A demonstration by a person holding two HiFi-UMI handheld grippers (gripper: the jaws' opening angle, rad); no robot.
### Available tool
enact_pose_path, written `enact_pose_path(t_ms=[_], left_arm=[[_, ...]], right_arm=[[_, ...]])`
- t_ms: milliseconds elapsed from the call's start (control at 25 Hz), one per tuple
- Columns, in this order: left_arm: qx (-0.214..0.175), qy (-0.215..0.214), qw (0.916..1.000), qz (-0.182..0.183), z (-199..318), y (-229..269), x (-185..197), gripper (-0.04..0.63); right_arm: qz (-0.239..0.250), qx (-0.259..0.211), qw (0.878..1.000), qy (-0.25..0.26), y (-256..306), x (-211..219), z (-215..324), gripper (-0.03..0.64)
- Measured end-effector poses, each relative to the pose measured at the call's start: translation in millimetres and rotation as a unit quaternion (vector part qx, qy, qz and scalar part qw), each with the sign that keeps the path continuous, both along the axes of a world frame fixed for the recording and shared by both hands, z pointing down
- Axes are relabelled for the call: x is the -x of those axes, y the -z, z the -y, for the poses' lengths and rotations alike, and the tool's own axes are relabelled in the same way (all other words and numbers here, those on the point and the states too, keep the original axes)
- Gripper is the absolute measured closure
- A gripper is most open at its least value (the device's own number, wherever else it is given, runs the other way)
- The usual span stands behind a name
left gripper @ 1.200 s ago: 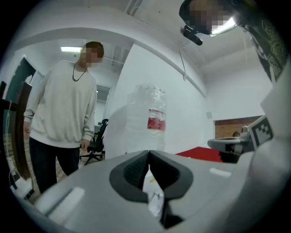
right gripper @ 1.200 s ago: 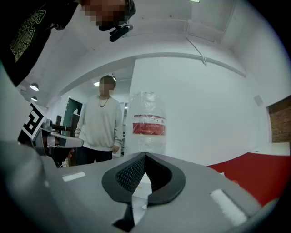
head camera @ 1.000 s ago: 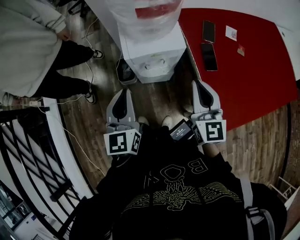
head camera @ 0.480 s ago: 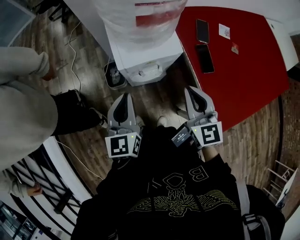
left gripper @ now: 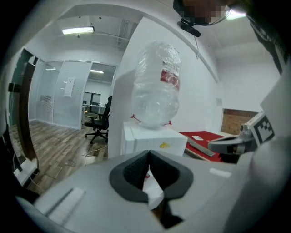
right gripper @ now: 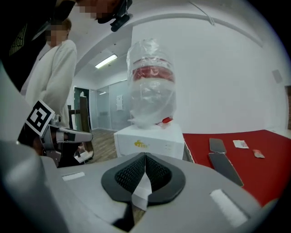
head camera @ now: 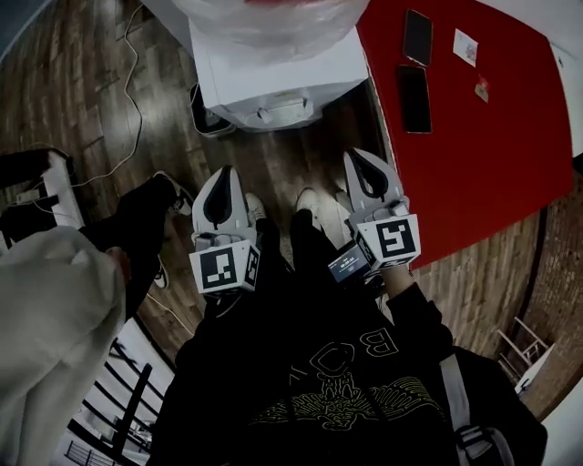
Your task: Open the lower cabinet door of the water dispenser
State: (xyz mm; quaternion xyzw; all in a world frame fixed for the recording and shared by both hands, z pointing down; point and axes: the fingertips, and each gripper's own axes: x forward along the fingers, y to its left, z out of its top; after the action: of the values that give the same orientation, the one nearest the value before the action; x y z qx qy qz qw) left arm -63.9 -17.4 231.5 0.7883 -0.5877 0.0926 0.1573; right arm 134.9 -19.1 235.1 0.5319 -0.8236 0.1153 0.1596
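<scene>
The white water dispenser (head camera: 273,77) stands ahead of me, topped by a plastic-wrapped bottle (head camera: 273,14). From above, only its top and tap ledge (head camera: 278,113) show; the lower cabinet door is hidden. My left gripper (head camera: 223,173) and right gripper (head camera: 363,157) are side by side, short of the dispenser and pointing at it. Both are shut with nothing held. In the left gripper view the left gripper (left gripper: 148,155) has its pads together below the dispenser (left gripper: 154,136). The right gripper (right gripper: 145,158) is likewise closed below the dispenser's top (right gripper: 150,139).
A red table (head camera: 483,155) stands right of the dispenser with two phones (head camera: 414,98) and small cards on it. A person in a pale top (head camera: 50,309) stands at my left. A cable (head camera: 127,109) runs over the wooden floor. A small bin (head camera: 202,114) sits beside the dispenser.
Both grippers have sunk and stayed shut. The dispenser has slid toward the top edge of the head view. The person in the pale top now shows at the lower left.
</scene>
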Motion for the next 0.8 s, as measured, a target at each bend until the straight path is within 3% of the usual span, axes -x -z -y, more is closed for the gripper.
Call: enact_pose_path(t_ms=[240, 360, 520, 800], left_arm=[[0.007, 0.035, 0.9993, 0.006, 10.3, -40.3, -15.2, 0.589], [0.013, 0.047, 0.9988, 0.007, 15.7, -62.2, -16.8, 0.588], [0.033, 0.067, 0.9972, -0.002, 13.6, -98.1, -19.4, 0.588], [0.05, 0.07, 0.9962, -0.006, 11.1, -145.5, -12.3, 0.588]], right_arm=[[-0.003, 0.021, 1.0, 0.019, -70.1, -7.7, 15.6, 0.606], [-0.002, 0.06, 0.998, 0.023, -114.0, -10.4, 20.2, 0.564], [-0.035, 0.105, 0.993, 0.041, -163.8, -13.0, 15.7, 0.518], [-0.055, 0.148, 0.987, 0.022, -233.2, -17.5, 22.6, 0.503]])
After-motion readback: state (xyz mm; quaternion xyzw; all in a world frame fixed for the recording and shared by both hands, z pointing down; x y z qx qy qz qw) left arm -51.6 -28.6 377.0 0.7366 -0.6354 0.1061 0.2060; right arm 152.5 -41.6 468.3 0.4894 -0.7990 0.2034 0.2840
